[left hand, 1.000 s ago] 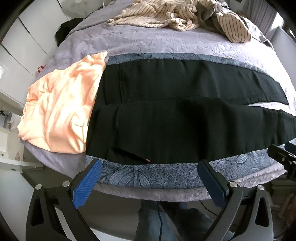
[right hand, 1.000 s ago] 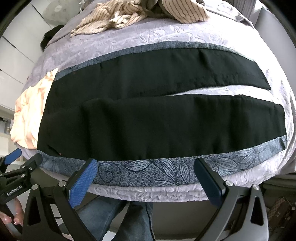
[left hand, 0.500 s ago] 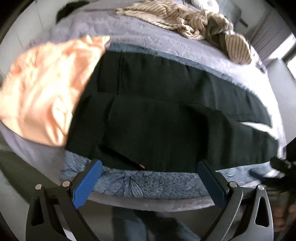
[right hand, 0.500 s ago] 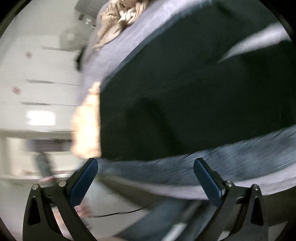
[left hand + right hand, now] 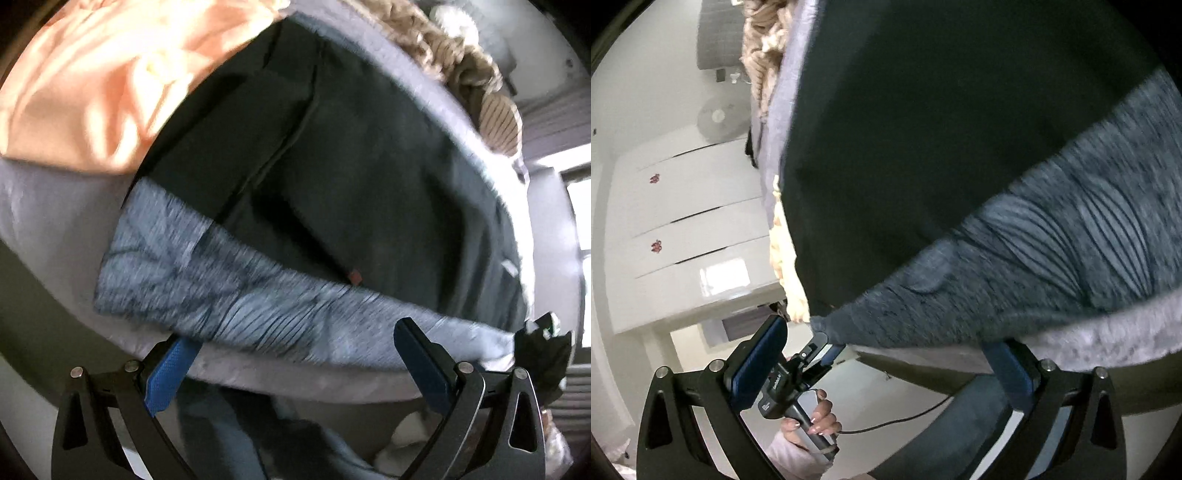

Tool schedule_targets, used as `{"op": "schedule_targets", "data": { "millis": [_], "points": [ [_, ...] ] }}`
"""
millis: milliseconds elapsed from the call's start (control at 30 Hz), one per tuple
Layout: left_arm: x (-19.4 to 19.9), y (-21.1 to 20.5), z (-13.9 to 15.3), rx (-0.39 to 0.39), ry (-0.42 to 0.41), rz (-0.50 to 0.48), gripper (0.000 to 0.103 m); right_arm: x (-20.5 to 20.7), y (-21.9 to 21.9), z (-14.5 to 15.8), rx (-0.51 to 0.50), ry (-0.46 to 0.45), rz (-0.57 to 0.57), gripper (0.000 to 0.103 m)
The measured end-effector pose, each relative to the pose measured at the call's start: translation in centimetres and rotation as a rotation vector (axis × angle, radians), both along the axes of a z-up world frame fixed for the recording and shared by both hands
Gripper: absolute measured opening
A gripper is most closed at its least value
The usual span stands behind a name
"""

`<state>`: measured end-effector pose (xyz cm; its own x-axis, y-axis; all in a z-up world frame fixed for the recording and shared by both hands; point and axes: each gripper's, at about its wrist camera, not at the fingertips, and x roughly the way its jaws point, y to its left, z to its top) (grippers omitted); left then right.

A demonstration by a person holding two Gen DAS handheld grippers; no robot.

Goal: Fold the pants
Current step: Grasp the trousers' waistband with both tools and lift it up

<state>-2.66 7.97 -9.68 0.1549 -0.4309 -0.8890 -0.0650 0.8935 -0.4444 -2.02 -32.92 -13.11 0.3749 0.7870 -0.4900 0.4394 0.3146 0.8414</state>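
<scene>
Black pants (image 5: 351, 177) lie spread flat on a blue-grey leaf-patterned cloth (image 5: 229, 291) on the bed, waist end toward the left. A small red tag (image 5: 355, 276) shows at their near edge. In the right wrist view the pants (image 5: 923, 129) fill the upper middle, tilted. My left gripper (image 5: 291, 365) is open and empty, just short of the bed's near edge. My right gripper (image 5: 882, 365) is open and empty, below the patterned cloth (image 5: 1052, 251) edge. The left gripper also shows in the right wrist view (image 5: 798, 373), held by a hand.
An orange garment (image 5: 103, 74) lies at the pants' waist end. A striped beige garment (image 5: 461, 62) lies at the bed's far side. White drawers (image 5: 683, 221) stand beyond the bed. A cable (image 5: 897, 417) trails below. The person's jeans (image 5: 229, 435) are below the bed edge.
Both views have swung and tilted with blur. The left gripper moved toward the waist end. The right gripper swung left, bringing the left gripper and drawers into view. Both jaws stayed open.
</scene>
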Motion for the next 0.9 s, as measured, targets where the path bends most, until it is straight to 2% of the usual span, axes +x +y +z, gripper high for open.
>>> {"op": "schedule_targets", "data": {
  "millis": [67,133,233,267,333,367,400,433,467,500,733,900],
  "points": [
    [0.5,-0.2,0.7,-0.041,-0.031,-0.004,0.103,0.8,0.2,1.3,-0.002,-0.047,0.007,0.103],
    [0.7,-0.7,0.1,-0.041,-0.019,-0.009,0.103,1.2,0.2,1.6,-0.010,-0.070,0.011,0.103],
    [0.8,-1.0,-1.9,-0.009,0.026,-0.001,0.103,1.1,0.2,0.1,-0.030,-0.025,0.018,0.103],
    [0.8,-0.9,-2.3,-0.004,0.030,0.007,0.103,0.8,0.3,-0.6,-0.037,0.001,0.014,0.100],
    [1.1,-1.2,-2.4,0.003,0.030,0.022,0.097,0.2,-0.2,-1.3,-0.033,0.030,-0.014,0.085],
    [1.4,-1.4,-2.4,0.028,0.034,0.027,0.086,0.0,-0.4,-1.7,-0.028,0.048,-0.031,0.061],
    [1.5,-1.1,-2.3,0.034,0.035,0.028,0.071,-0.3,-0.6,-2.1,-0.019,0.071,-0.050,0.032],
    [1.7,-1.0,-2.1,0.032,0.035,0.028,0.060,-0.5,-0.8,-2.1,-0.017,0.083,-0.059,0.017],
    [2.0,-1.1,-1.8,0.021,0.038,0.021,0.042,-0.4,-1.0,-1.6,-0.046,0.076,-0.056,0.010],
    [2.3,-0.7,-1.1,0.000,0.037,0.013,0.034,-0.4,-1.2,-1.0,-0.062,0.058,-0.046,0.009],
    [5.3,-1.3,5.9,-0.021,-0.100,0.036,0.034,3.4,-2.3,7.5,-0.202,-0.160,0.041,0.009],
    [11.4,-2.4,8.4,-0.036,-0.215,0.019,0.034,9.5,-4.2,11.3,-0.248,-0.267,0.051,0.009]
  ]
}}
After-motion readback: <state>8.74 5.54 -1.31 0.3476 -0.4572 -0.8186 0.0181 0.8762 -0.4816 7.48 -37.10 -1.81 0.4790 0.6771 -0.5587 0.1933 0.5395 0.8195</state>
